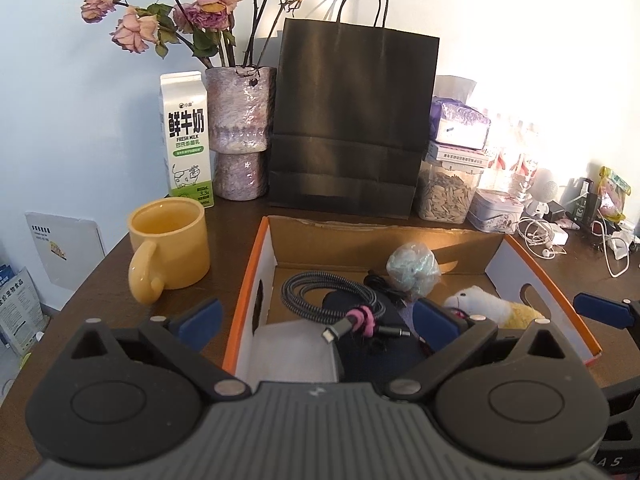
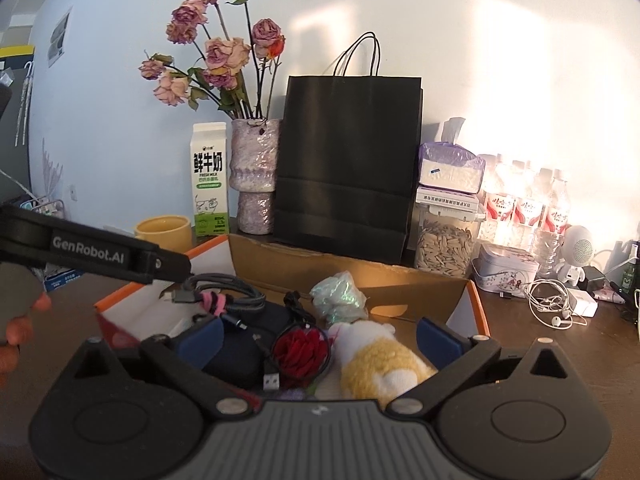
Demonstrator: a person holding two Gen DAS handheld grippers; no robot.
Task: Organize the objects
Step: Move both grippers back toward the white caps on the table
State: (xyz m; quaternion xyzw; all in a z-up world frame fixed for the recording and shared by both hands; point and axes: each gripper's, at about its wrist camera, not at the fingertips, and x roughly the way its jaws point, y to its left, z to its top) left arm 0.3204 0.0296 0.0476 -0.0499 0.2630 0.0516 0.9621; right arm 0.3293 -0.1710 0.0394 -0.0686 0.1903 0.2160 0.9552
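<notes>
An open cardboard box (image 1: 256, 272) with orange edges (image 2: 476, 304) stands on the brown table. It holds a coiled braided cable (image 1: 320, 292) with a pink tie (image 2: 212, 302), a dark pouch (image 2: 240, 348), a crinkled foil ball (image 1: 414, 268) (image 2: 340, 296), a white and yellow plush toy (image 1: 480, 304) (image 2: 380, 360) and a red rose in a ring (image 2: 302, 350). My left gripper (image 1: 316, 320) is open and empty over the box's near left side. My right gripper (image 2: 320, 336) is open and empty over the box's near edge.
A yellow mug (image 1: 170, 244), a milk carton (image 1: 186, 140), a vase of dried roses (image 1: 240, 132) and a black paper bag (image 1: 352, 120) stand behind the box. A seed jar (image 2: 444, 240), a tin (image 2: 504, 272), water bottles (image 2: 528, 208) and earphones (image 2: 548, 304) crowd the right.
</notes>
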